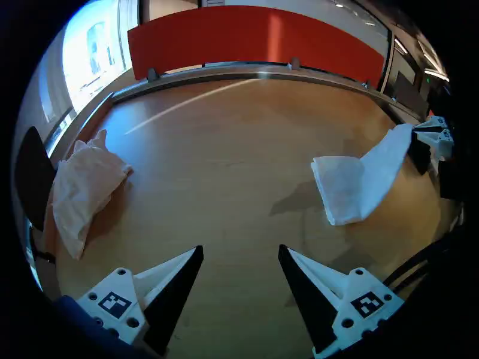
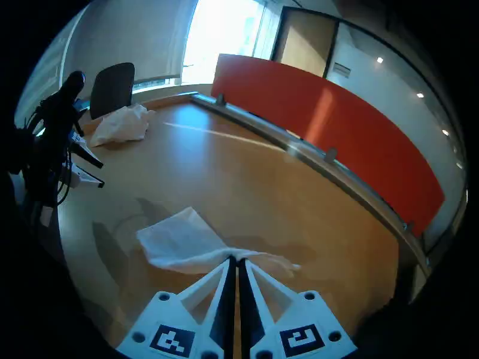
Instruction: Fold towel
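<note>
1. Left gripper: I saw its fingers spread wide apart with nothing between them. Both tips hung over bare table, touching no cloth.
2. Right gripper: its fingers were drawn almost together, with only a thin slit left between them, and they pinched an edge of the towel. In the left gripper view, the right gripper sat at the far right with the towel's corner raised to it.
3. Towel: it was white and partly doubled over, lying on the table ahead of the right gripper. One end was lifted off the surface and the rest lay flat.
4. Crumpled cloth: a second pale piece lay heaped near the table's edge, well apart from the towel. I also noted it in the right gripper view, just beside a dark chair.
5. Red partition: it ran along the table's far edge.
</note>
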Demonstrator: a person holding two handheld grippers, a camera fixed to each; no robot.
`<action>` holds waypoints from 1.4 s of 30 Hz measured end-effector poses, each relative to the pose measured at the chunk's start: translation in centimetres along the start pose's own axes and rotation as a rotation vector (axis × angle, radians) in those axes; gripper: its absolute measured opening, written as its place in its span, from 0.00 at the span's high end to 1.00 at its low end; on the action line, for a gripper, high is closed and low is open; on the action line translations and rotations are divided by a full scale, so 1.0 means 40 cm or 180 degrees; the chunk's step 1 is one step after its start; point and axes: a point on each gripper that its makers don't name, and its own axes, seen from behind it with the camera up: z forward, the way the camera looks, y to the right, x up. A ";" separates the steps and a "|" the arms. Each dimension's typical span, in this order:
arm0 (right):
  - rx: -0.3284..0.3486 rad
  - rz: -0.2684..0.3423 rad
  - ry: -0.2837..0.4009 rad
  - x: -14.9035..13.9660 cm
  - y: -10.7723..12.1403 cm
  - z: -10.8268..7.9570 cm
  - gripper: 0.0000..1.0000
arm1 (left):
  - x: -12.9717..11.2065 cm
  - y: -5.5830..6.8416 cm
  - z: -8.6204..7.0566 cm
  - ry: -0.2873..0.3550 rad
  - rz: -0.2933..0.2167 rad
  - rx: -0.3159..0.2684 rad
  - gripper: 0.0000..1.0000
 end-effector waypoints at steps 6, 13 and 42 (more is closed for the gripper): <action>0.0086 -0.0084 0.0014 0.014 -0.024 0.025 0.95 | 0.002 0.000 -0.003 0.0013 -0.0005 0.0002 0.07; 0.0236 -0.0168 0.0039 0.042 -0.075 0.065 0.95 | 0.009 -0.006 -0.009 0.0034 -0.0001 0.0012 0.07; 0.0848 -0.0067 -0.0185 0.025 -0.306 0.239 0.95 | -0.021 -0.085 -0.040 0.0034 -0.0166 0.0139 0.07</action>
